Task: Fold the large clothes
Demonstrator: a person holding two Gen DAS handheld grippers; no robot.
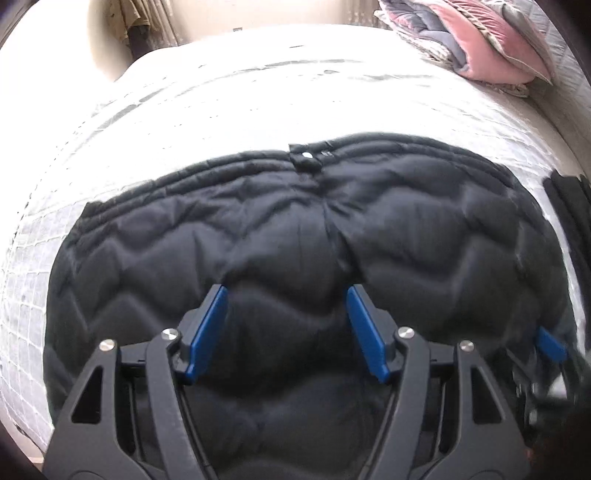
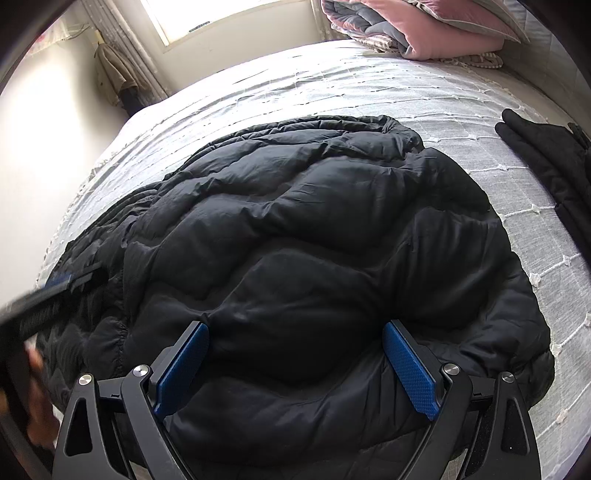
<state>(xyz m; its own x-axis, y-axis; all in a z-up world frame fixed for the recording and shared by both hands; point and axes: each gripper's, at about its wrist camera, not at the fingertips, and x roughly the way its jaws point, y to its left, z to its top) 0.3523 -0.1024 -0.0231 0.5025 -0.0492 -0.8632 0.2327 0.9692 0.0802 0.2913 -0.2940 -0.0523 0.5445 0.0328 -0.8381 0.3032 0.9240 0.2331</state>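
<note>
The black quilted puffer jacket (image 2: 295, 236) lies bunched on the white tufted bedspread (image 2: 369, 85), seemingly part-folded, though overlaps are hard to read. Left gripper (image 1: 286, 295) and right gripper (image 2: 297, 332) hover above it, jaws spread, holding nothing; tidying folds remain.

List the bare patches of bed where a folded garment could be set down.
Bare bedspread lies between the black puffer jacket and the pink-grey bedding pile. A narrower strip separates the jacket from the dark garment. The near side is crowded.

Home bedroom, quilted bed (image 2: 369, 85), folded duvets (image 2: 424, 33), curtained window (image 2: 207, 14)
</note>
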